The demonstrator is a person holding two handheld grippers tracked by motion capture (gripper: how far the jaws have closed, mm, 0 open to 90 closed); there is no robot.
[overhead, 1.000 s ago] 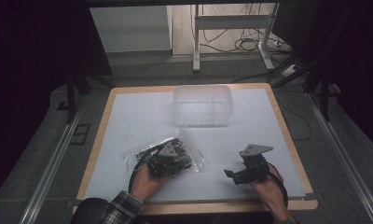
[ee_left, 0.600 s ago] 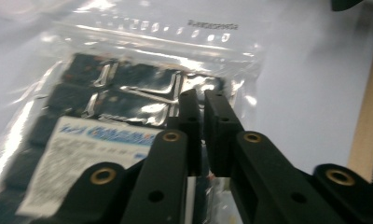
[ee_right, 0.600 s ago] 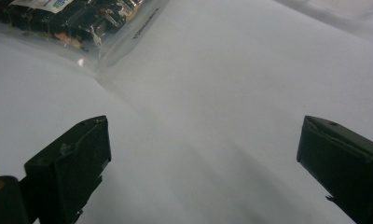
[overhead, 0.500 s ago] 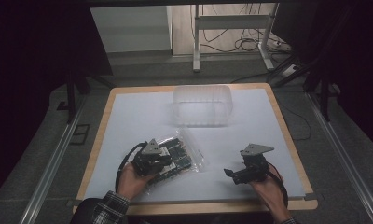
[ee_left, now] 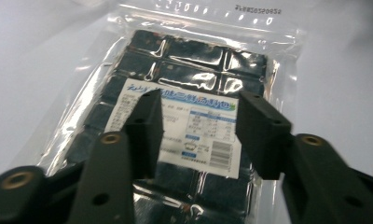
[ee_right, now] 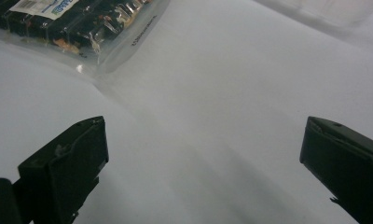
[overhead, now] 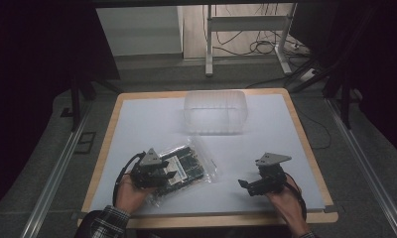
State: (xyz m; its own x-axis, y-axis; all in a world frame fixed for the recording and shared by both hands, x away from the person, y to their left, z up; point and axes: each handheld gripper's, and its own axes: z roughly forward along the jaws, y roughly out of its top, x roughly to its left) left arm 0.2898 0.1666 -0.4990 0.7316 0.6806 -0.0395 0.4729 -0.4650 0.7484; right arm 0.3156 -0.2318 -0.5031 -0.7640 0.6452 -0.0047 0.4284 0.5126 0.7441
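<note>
Clear plastic bag (overhead: 184,166) of dark packets, printed label (ee_left: 184,126) uppermost; we cannot read the label text. It lies lower left of centre on the white surface (overhead: 266,144), long axis running from lower left to upper right, sealed edge toward the translucent plastic container (overhead: 215,112) at upper centre. Its near end is hidden under the left gripper (overhead: 167,174), which we see shifted lower and leftward since half a second ago, jaws moderately parted above the label. Right gripper (overhead: 244,185), lower right: jaws wide, empty, over bare surface.
</note>
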